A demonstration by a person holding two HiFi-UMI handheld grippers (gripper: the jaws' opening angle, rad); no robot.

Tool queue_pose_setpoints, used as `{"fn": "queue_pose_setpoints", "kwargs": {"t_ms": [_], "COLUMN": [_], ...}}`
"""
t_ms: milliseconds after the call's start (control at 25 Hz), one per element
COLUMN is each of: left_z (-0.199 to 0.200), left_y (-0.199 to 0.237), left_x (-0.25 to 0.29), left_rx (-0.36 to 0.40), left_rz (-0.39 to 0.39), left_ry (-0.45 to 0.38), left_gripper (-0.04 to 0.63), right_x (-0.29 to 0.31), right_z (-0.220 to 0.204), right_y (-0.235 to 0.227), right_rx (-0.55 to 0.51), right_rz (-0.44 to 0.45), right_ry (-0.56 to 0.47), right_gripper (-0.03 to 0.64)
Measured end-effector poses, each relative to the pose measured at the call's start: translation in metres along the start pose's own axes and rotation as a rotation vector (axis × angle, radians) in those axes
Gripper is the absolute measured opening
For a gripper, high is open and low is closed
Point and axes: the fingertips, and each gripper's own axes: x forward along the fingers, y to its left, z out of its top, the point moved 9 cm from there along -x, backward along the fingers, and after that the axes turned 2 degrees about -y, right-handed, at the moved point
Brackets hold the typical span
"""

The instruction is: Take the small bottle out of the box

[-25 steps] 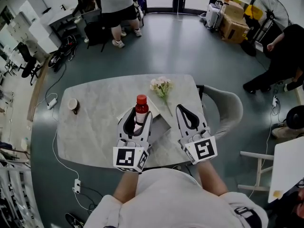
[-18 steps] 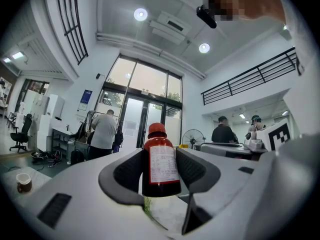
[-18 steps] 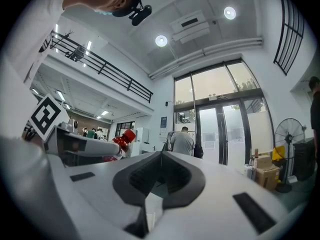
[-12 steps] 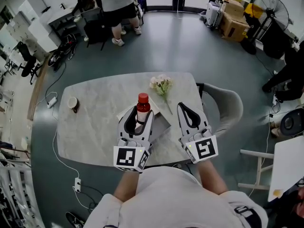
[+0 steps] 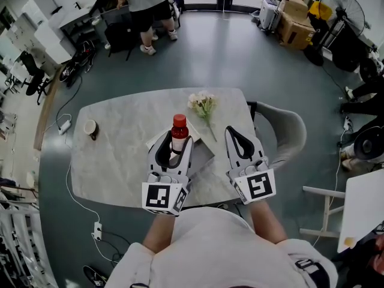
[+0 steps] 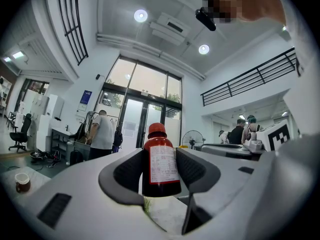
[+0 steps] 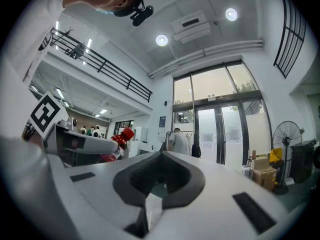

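Left hand-held gripper point(image 5: 173, 149): is pinching the small bottle point(image 6: 161, 164) upright over the box point(image 5: 203, 155).
Right hand-held gripper point(image 5: 231, 132): is hovering over the desk point(image 5: 120, 155), jaws pressed together.

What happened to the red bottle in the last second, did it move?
No. The small bottle, held in the left claw, sits just as far from the flowers as before; only the camera shifted.

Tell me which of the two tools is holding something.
The left tool: its jaws are closed on the small bottle with the red cap. The right tool, beside it, has its jaws together with nothing between them.
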Motion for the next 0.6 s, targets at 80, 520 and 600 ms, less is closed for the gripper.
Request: {"fn": "queue_pose_setpoints", "kwargs": {"t_ms": [80, 520, 600], "left_z": [-0.0008, -0.0001, 0.0001], "left_y": [-0.0011, -0.0035, -0.0041], "left_x": [0.0002, 0.0052, 0.0063], "left_rx": [0.001, 0.002, 0.002], "left_rz": [-0.002, -0.009, -0.011], "left_ry": [-0.001, 0.002, 0.001], "left_gripper": [0.222, 0.222, 0.223], "right_x": [-0.0010, -0.0011, -0.0009], "right_z": [-0.0004, -0.0007, -0.0007], "right_y": [-0.0012, -0.0076, -0.0088], "right_rx": [0.000, 0.001, 0.000], "right_rz": [-0.005, -0.017, -0.019], "right_ry": [-0.003, -0.005, -0.004], "right_gripper": [0.026, 0.026, 0.026]}}
